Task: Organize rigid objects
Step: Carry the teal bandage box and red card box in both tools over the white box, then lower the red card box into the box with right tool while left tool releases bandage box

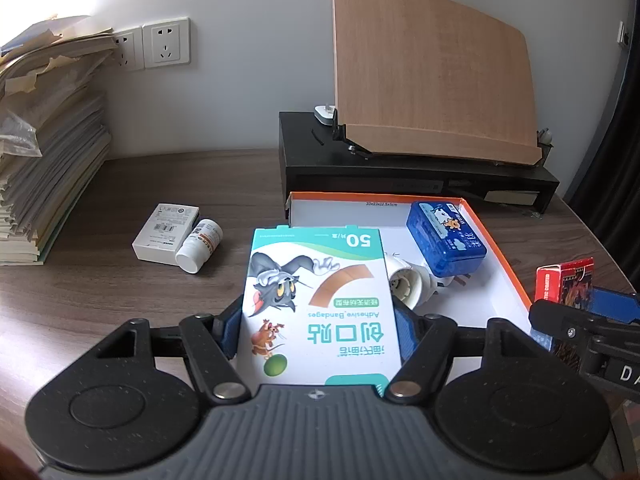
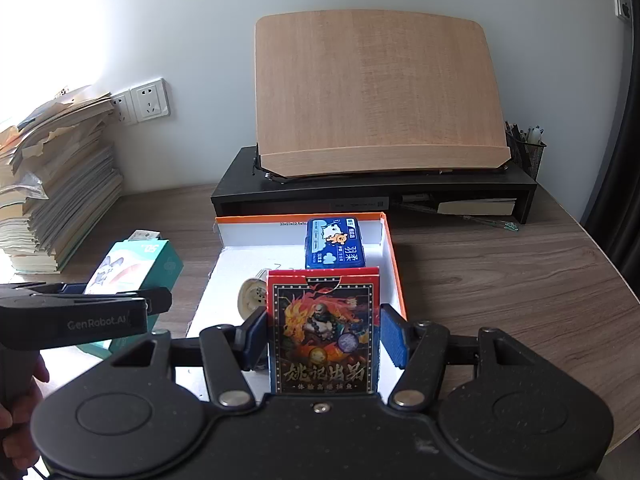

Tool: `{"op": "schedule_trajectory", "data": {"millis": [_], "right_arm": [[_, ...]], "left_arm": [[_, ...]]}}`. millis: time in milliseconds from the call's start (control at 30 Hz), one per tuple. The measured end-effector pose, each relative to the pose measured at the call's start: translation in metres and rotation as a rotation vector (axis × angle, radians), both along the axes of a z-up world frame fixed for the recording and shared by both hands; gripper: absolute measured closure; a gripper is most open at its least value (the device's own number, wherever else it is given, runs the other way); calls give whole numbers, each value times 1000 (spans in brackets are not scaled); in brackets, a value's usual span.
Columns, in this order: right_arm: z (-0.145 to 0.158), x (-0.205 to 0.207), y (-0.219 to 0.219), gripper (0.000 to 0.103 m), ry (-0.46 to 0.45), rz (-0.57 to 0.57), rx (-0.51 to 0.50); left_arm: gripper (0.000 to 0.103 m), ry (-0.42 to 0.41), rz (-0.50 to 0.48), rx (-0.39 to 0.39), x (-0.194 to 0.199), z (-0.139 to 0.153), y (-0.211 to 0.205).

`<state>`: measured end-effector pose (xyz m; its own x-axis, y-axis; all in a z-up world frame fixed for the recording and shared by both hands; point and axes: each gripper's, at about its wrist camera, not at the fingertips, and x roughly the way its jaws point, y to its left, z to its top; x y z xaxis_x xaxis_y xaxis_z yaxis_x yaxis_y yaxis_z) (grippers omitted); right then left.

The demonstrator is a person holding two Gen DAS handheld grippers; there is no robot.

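Bandage box (image 1: 318,308), white and teal with a cartoon cat and mouse, is pinched between the blue pads of the left gripper (image 1: 318,330) at the lower centre of the left wrist view, the jaws pressed against its two long sides. It is held above the near-left edge of the orange-rimmed tray (image 1: 502,264), which is seen at centre right of that frame. Inside the tray a blue plastic case (image 1: 446,236) is leaned at the upper right, and a white round plug-like object (image 1: 408,284) is seen just beside it, lower and to the left.

In the right wrist view a red card box (image 2: 323,330) with a dragon picture is gripped upright at lower centre by the right gripper (image 2: 323,336), the jaws closed on its two sides, over the near part of the tray (image 2: 394,264). The blue plastic case (image 2: 335,249) is seen just behind it, at frame centre.

At centre left of the left wrist view, on the brown desk (image 1: 120,300), a white carton (image 1: 164,232) and a small white bottle (image 1: 199,250) lying on its side are seen touching, well apart from the tray. A stack of papers (image 1: 48,152) is seen at upper left, a black riser (image 1: 416,164) with a tilted wooden board (image 1: 432,68) at upper right, and wall sockets (image 1: 166,42) on the wall between them.
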<state>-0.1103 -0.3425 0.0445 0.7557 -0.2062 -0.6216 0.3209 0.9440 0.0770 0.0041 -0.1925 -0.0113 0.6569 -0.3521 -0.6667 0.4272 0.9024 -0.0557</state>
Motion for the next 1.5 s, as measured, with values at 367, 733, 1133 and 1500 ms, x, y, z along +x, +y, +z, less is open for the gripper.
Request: {"op": "schedule_trajectory", "data": {"millis": [367,733,1133,1500], "right_arm": [[-2,0,4,32,14,-2,0],[-7,5,6,32,44,-7,1],[-30,27,7,31,125,-15,18],[-35,42,2,25,112,-44,0]], "left_arm": [[31,0,0,0,1,-1,1],[31,1,-8,-6,8,-1,0],[31,22,-37,-14,33,-9,-6],[31,49,-76,-7,70,-25,-27]]}}
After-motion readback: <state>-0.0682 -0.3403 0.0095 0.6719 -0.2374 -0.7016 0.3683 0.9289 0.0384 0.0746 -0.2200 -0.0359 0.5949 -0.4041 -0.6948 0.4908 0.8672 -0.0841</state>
